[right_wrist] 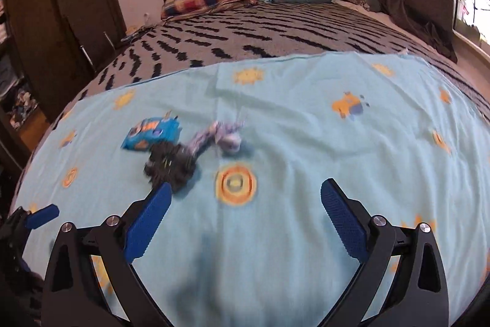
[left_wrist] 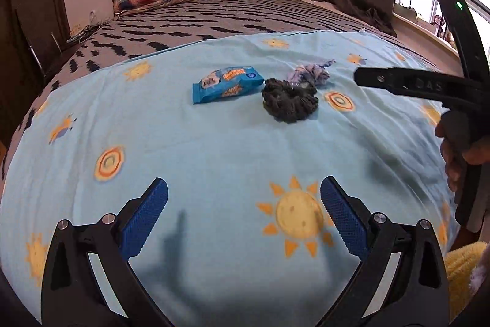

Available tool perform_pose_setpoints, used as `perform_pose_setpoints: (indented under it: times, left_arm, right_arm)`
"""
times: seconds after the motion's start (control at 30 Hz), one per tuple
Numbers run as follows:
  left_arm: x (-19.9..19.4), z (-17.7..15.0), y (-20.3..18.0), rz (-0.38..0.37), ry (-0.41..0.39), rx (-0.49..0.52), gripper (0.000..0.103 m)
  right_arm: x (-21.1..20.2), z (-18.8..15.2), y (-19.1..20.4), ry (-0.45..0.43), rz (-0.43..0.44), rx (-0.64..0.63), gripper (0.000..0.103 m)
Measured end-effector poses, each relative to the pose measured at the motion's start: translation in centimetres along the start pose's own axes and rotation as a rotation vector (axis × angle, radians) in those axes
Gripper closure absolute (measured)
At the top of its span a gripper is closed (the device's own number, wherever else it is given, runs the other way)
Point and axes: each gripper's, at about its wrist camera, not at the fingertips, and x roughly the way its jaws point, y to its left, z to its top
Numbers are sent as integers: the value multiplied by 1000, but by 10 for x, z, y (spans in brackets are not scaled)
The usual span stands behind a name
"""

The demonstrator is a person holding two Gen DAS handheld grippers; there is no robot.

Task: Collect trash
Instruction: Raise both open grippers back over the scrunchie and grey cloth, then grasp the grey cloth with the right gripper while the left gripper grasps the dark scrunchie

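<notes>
I have both grippers over the bed [left_wrist: 214, 17], above a light blue sheet [left_wrist: 214, 149] printed with suns. My left gripper [left_wrist: 244, 198] has its jaws spread wide with nothing between them, and the right gripper [right_wrist: 246, 199] is the same: wide apart, empty. The trash lies in a small cluster ahead on the sheet: a blue snack wrapper [left_wrist: 228, 83], a dark crumpled wad [left_wrist: 289, 104] just beside it, and a pale purple scrap [left_wrist: 312, 71] (blurred in the right view) touching the wad's far side.
</notes>
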Motion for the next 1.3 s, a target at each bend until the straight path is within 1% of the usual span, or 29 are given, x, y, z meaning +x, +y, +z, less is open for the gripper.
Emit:
perform_pose_setpoints:
  times: [0.07, 0.17, 0.2, 0.3, 0.37, 0.4, 0.47, 0.5, 0.57, 0.7, 0.8, 0.83, 0.93, 1.0, 1.03, 1.07, 1.2, 1.3]
  left_arm:
    - [8, 8, -2, 0, 0, 6, 9]
    - [19, 19, -6, -9, -5, 25, 9]
    - [22, 22, -8, -14, -8, 30, 10]
    - [30, 30, -9, -30, -18, 22, 14]
    - [38, 38, -11, -40, -18, 10, 20]
    - [43, 41, -11, -47, -16, 7, 21]
    - [49, 46, -12, -61, -14, 6, 25]
    - [53, 49, -13, -68, -11, 6, 26]
    - [60, 54, -15, -80, -2, 12, 31]
    - [72, 62, -22, -93, 10, 32, 37]
    - [83, 66, -23, -121, 39, 28, 46]
    - [88, 67, -24, -140, 53, 20, 51]
    - [92, 68, -26, -162, 63, 18, 65]
    - [91, 68, -30, -153, 57, 31, 75]
    - [89, 67, -31, -143, 48, 38, 83]
    - [86, 67, -33, -134, 39, 44, 85]
    - [73, 65, -36, -133, 17, 52, 87]
    - [55, 57, -38, -132, -1, 63, 88]
  right_arm:
    - [13, 10, 0, 16, 11, 4, 25]
    - [36, 22, 3, 44, 14, 1, 34]
    - [43, 24, 4, 52, 14, -3, 35]
    - [61, 30, 4, 80, 15, -4, 41]
    - [70, 31, 3, 100, 25, -1, 51]
    - [74, 31, 3, 109, 34, -6, 54]
    - [78, 32, 3, 112, 50, -18, 69]
    - [78, 32, 3, 114, 71, -23, 72]
    - [76, 33, 4, 107, 70, -38, 78]
    - [68, 35, 3, 83, 33, -83, 80]
    - [60, 36, -5, 64, 2, -86, 80]
    - [58, 37, -8, 60, -1, -86, 80]
    - [51, 34, -15, 56, -12, -91, 80]
    - [49, 31, -19, 59, -23, -96, 80]
    - [47, 29, -20, 60, -29, -99, 80]
    - [45, 27, -21, 61, -32, -99, 80]
    - [28, 17, -24, 59, -27, -95, 80]
    - [12, 10, -19, 49, -25, -112, 80]
